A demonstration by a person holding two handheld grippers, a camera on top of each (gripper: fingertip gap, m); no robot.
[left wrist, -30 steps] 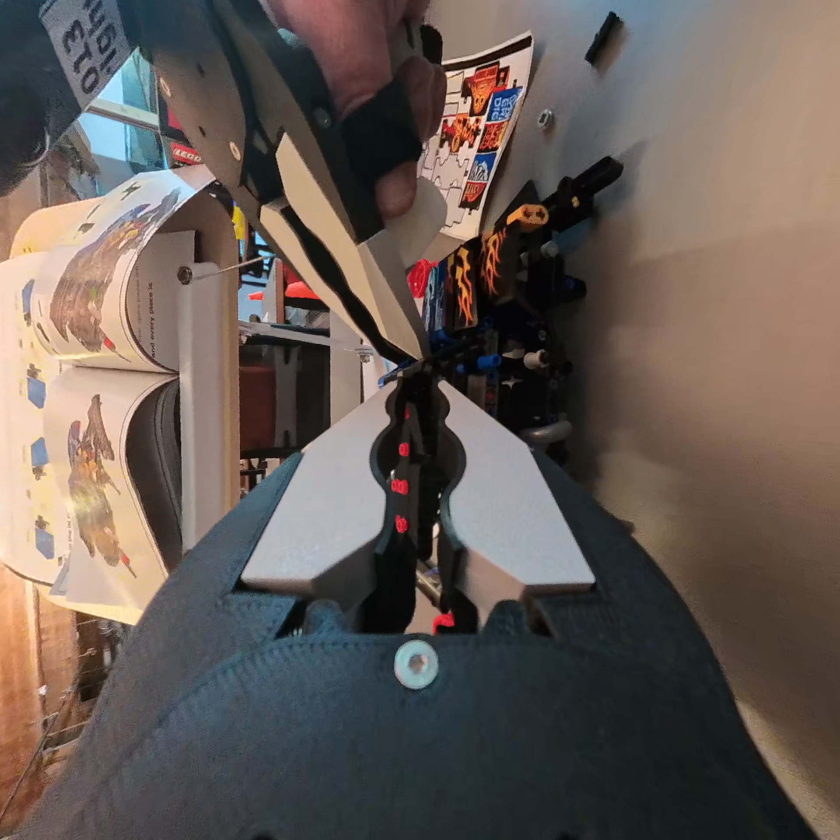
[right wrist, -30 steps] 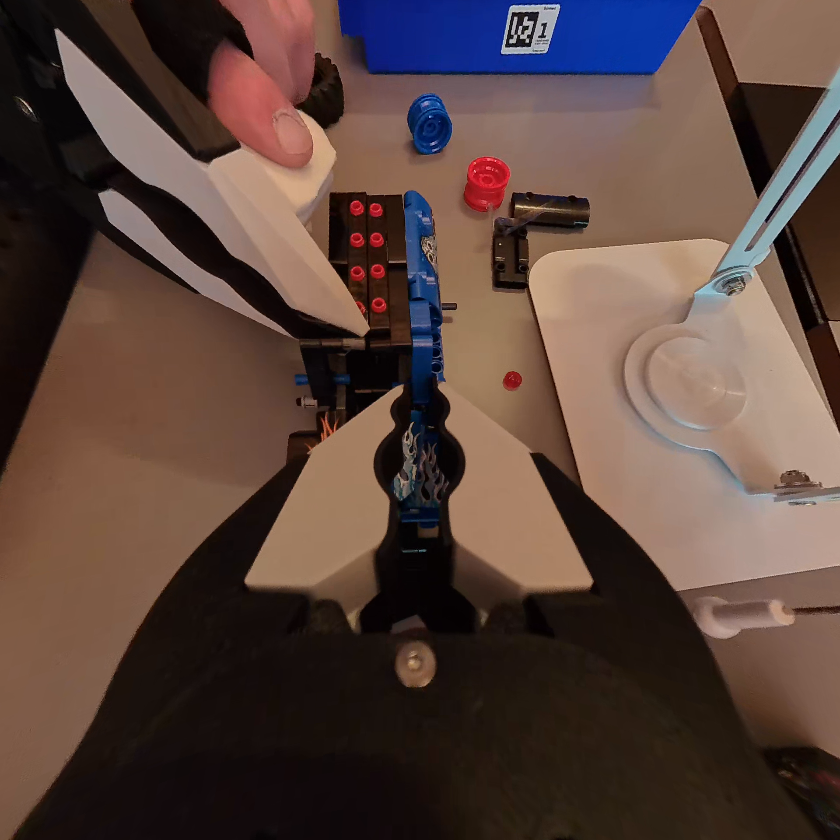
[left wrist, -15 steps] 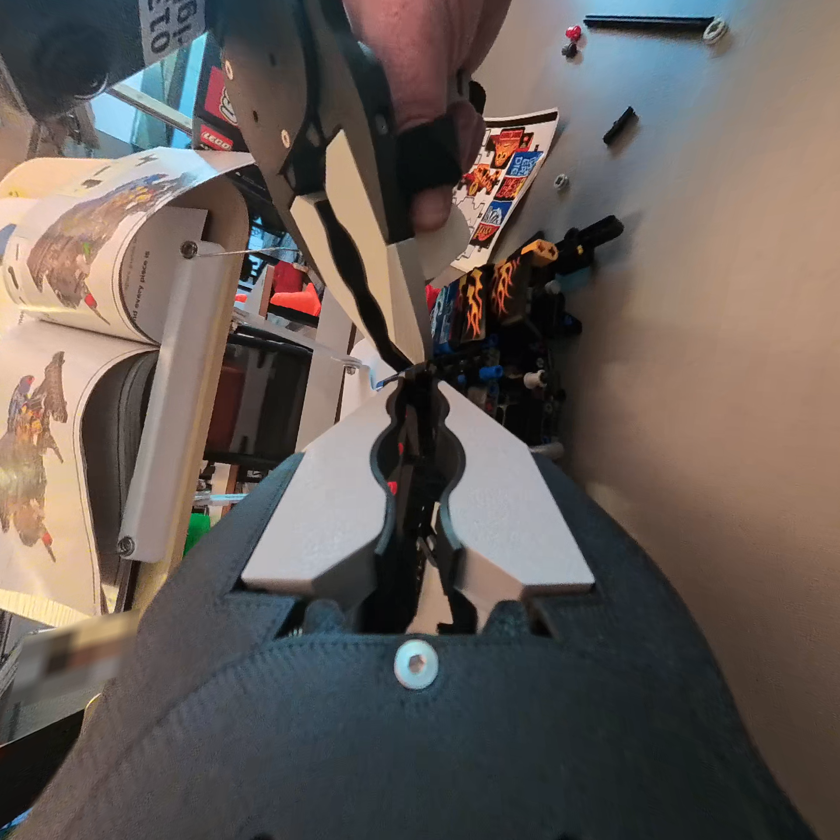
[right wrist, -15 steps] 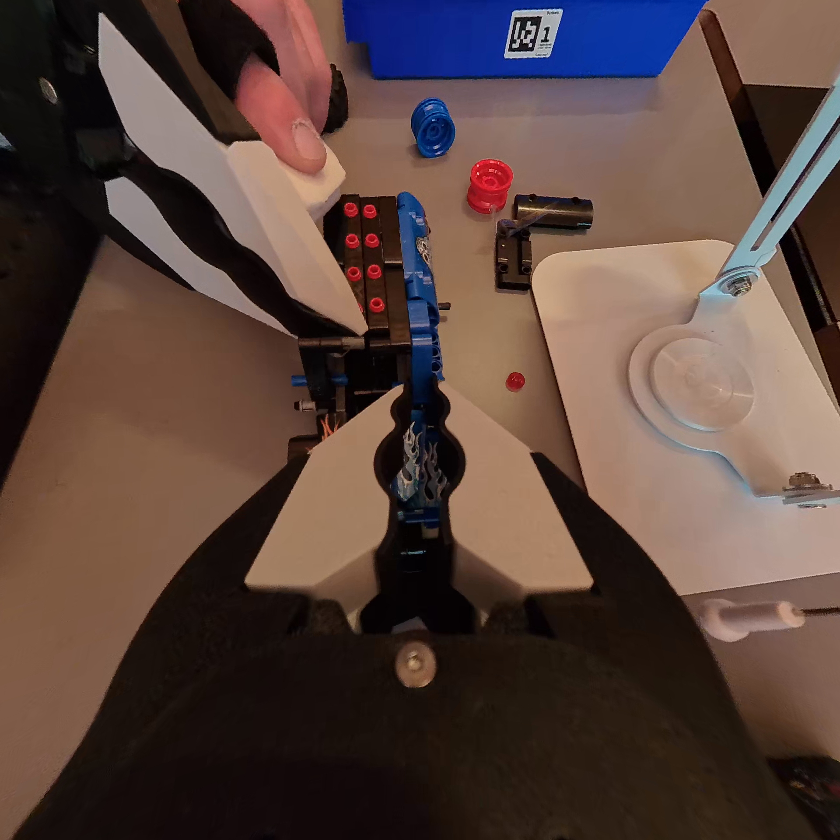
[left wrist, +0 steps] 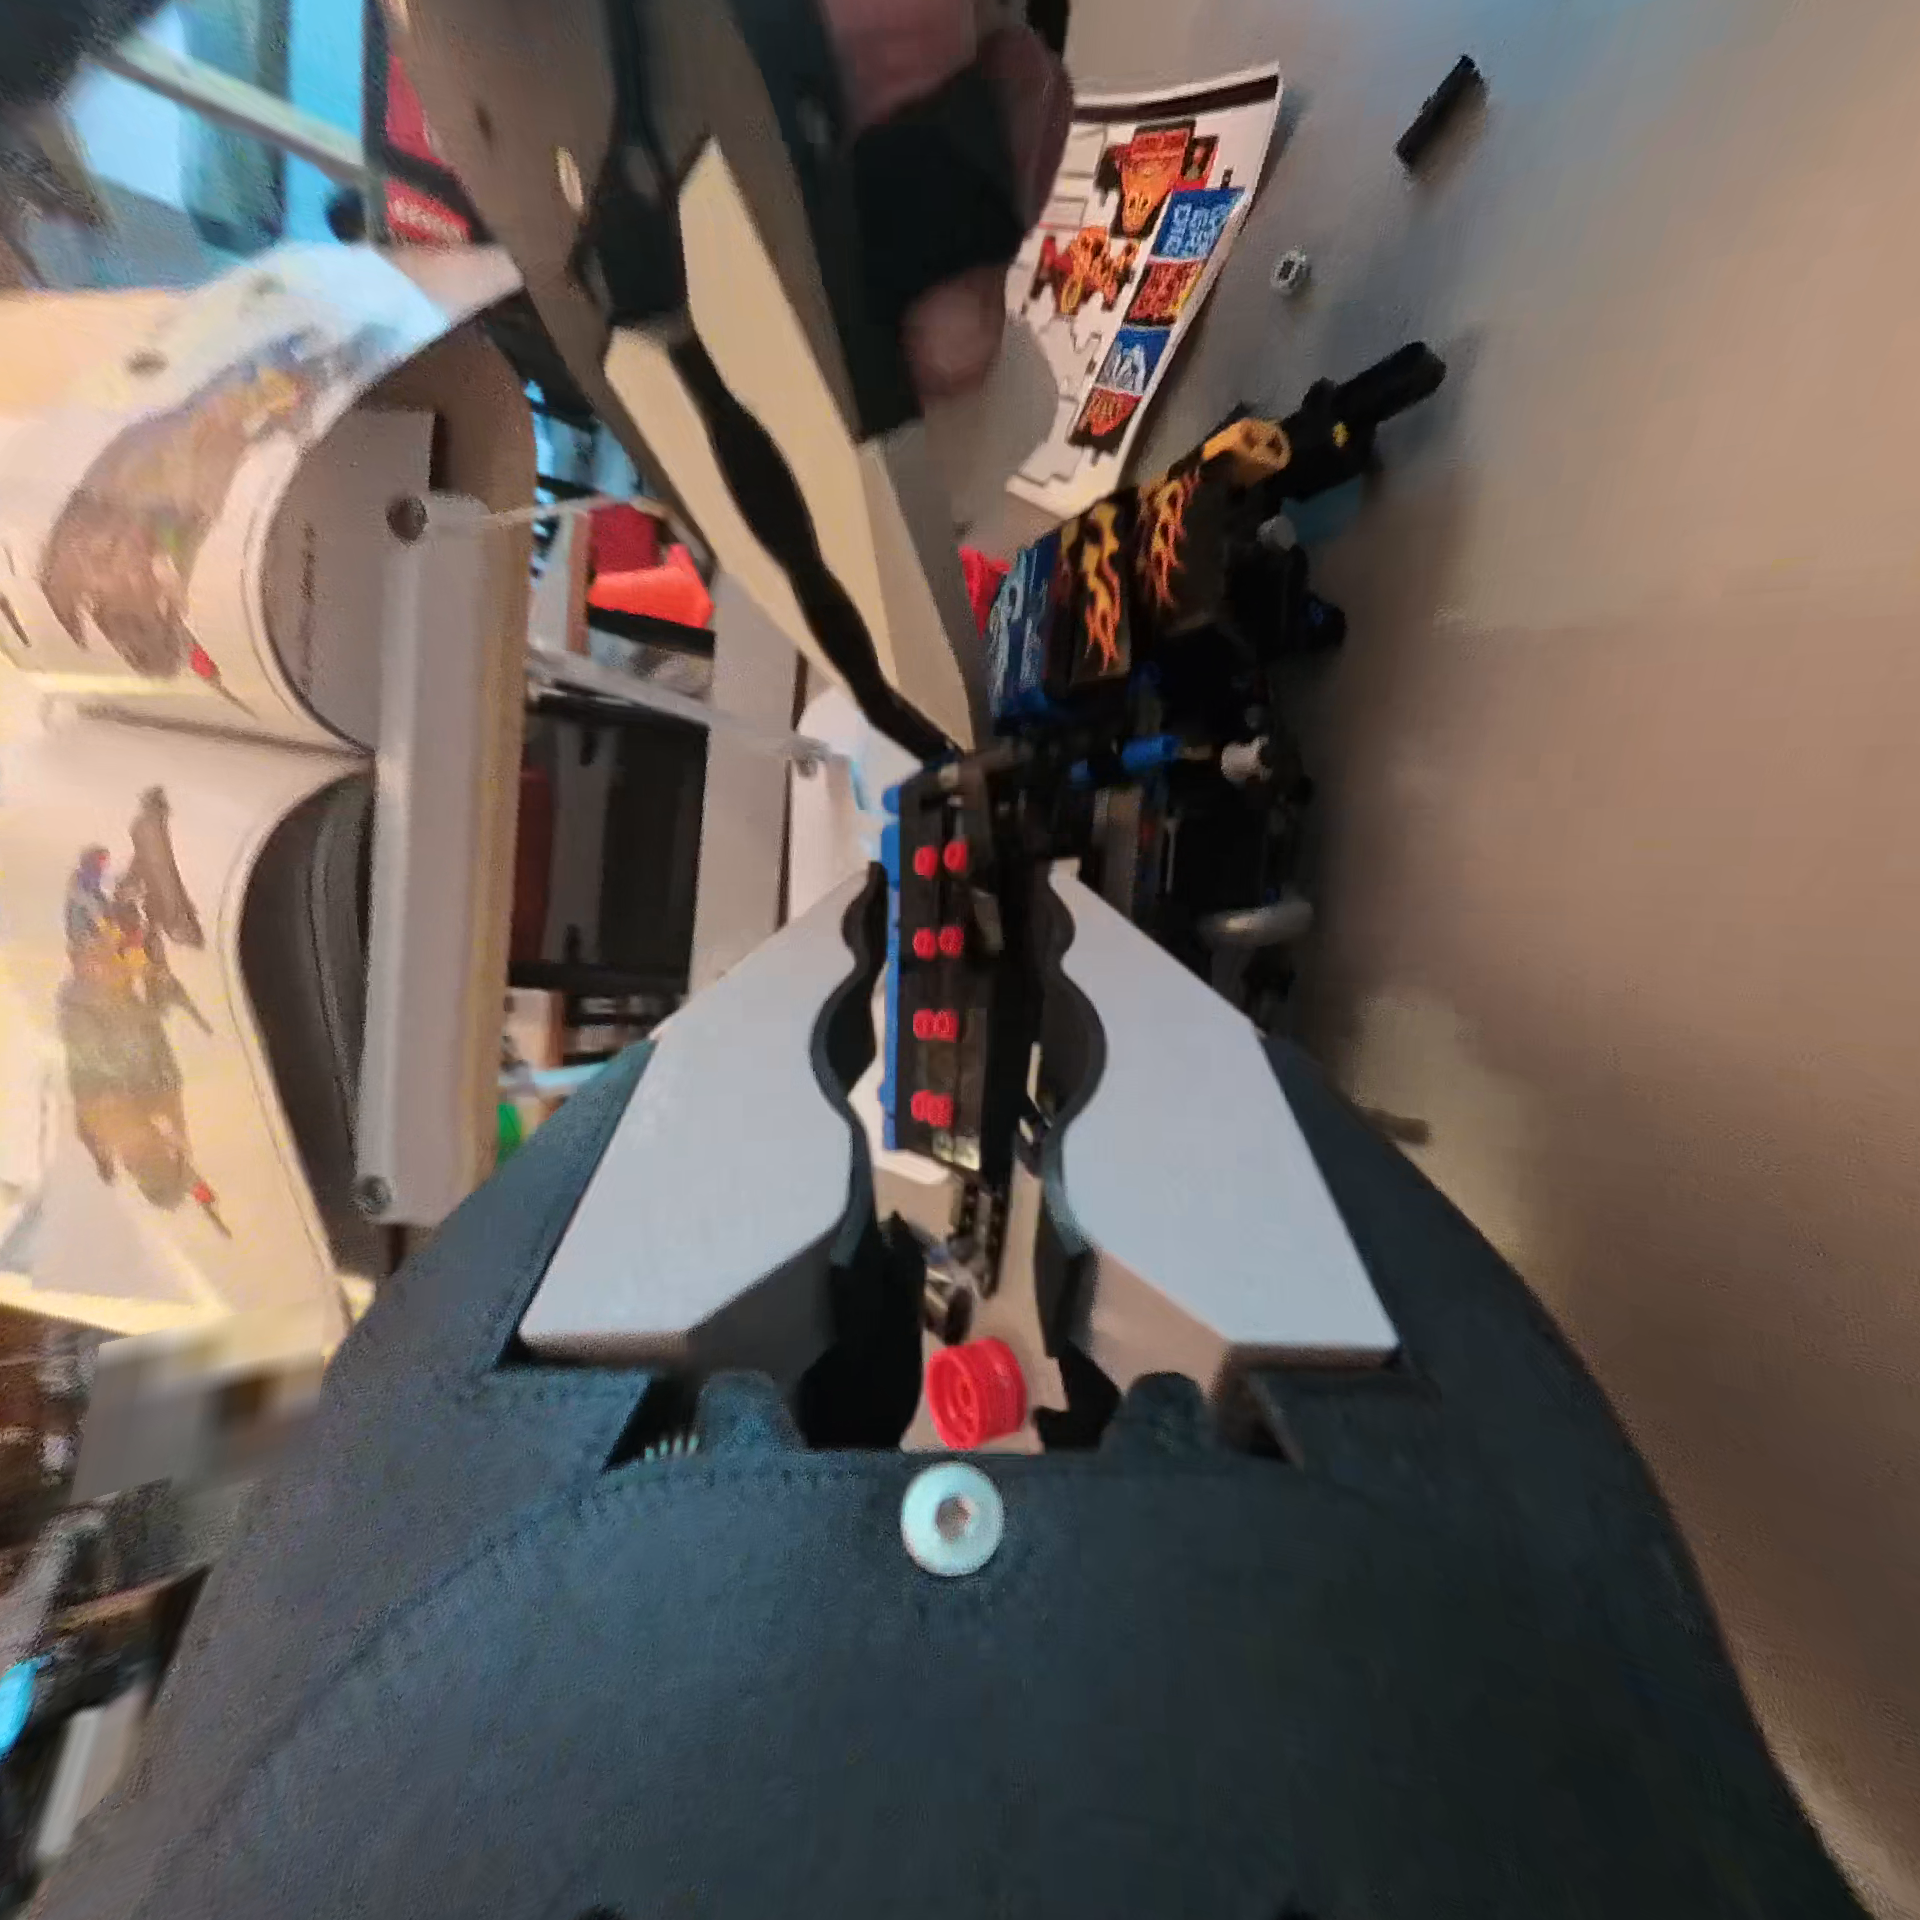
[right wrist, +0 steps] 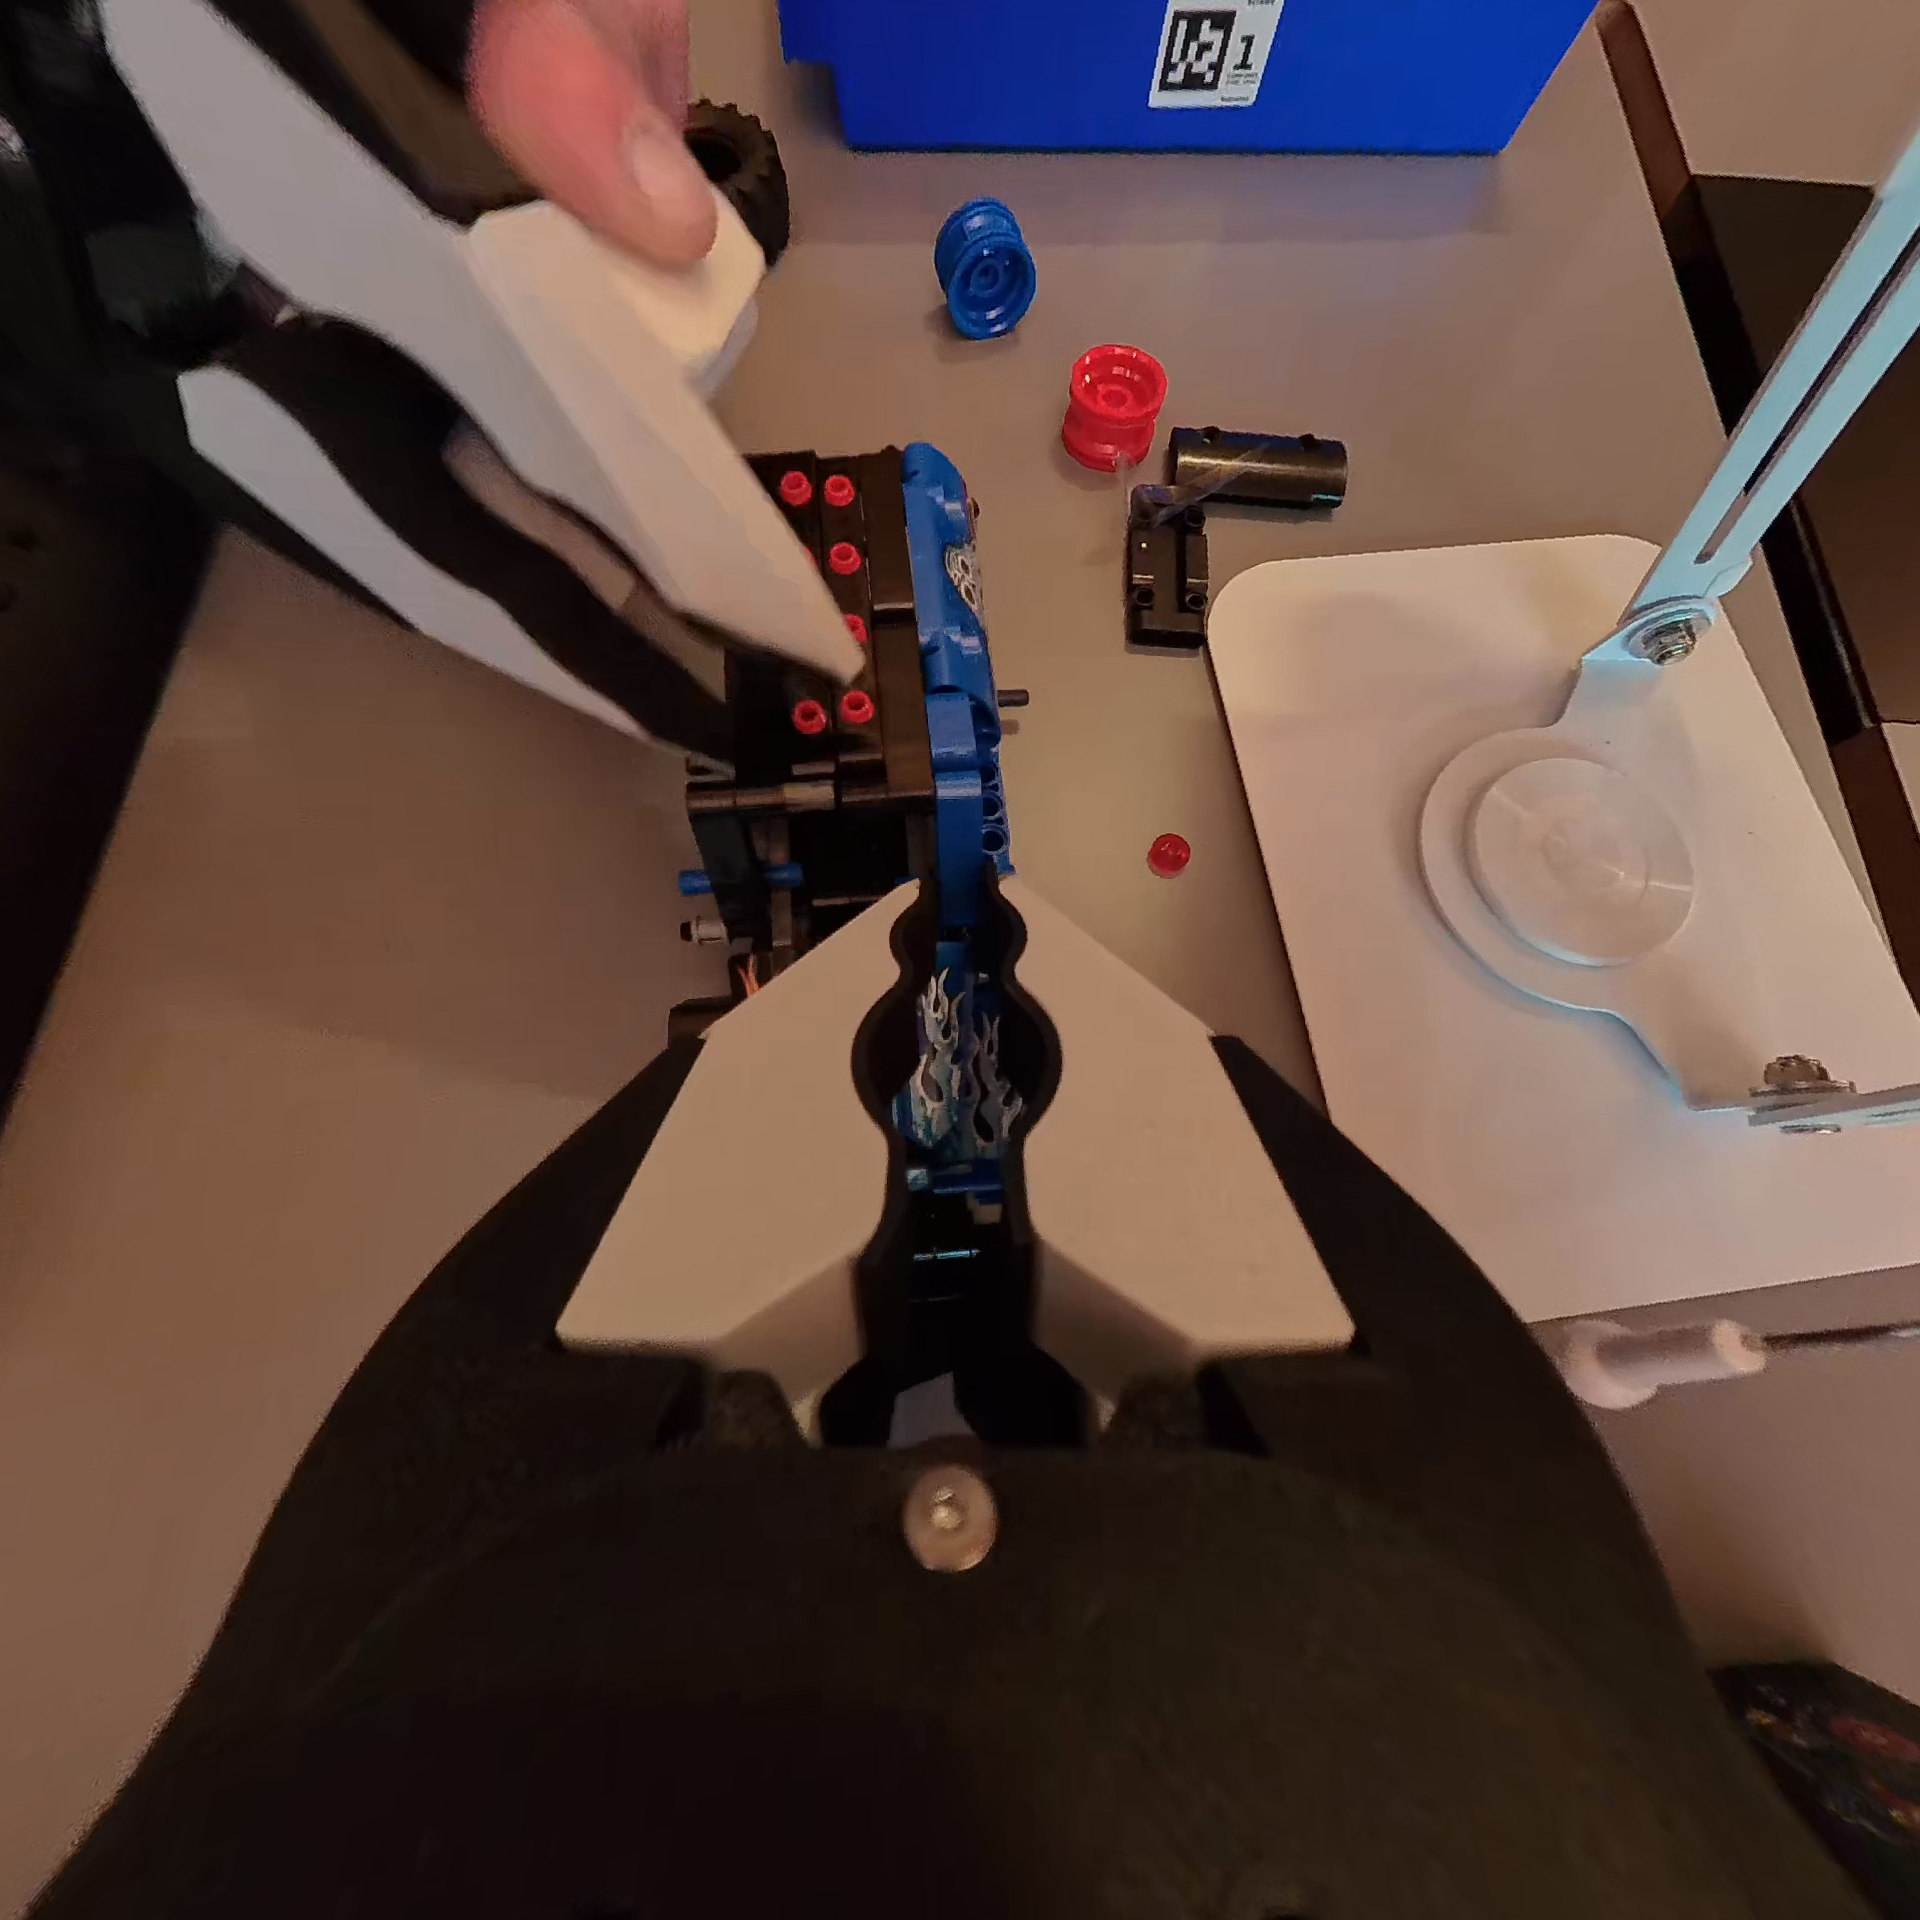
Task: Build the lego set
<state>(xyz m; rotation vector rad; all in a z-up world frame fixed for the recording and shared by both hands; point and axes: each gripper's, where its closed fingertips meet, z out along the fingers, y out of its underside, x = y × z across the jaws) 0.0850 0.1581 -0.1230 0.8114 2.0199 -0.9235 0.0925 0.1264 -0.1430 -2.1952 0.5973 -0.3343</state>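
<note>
Right gripper [right wrist: 956, 904] stays clenched on the model's [right wrist: 831, 748] blue side, on the table [right wrist: 312, 935]. Left gripper [left wrist: 961, 914], turned sideways, has opened since half a second ago, its fingers apart around the studded black panel rather than pinching it.

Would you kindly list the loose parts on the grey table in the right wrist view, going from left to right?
Black rubber tyre → blue wheel hub → red wheel hub → black cylindrical connector → white stand base plate.
</note>
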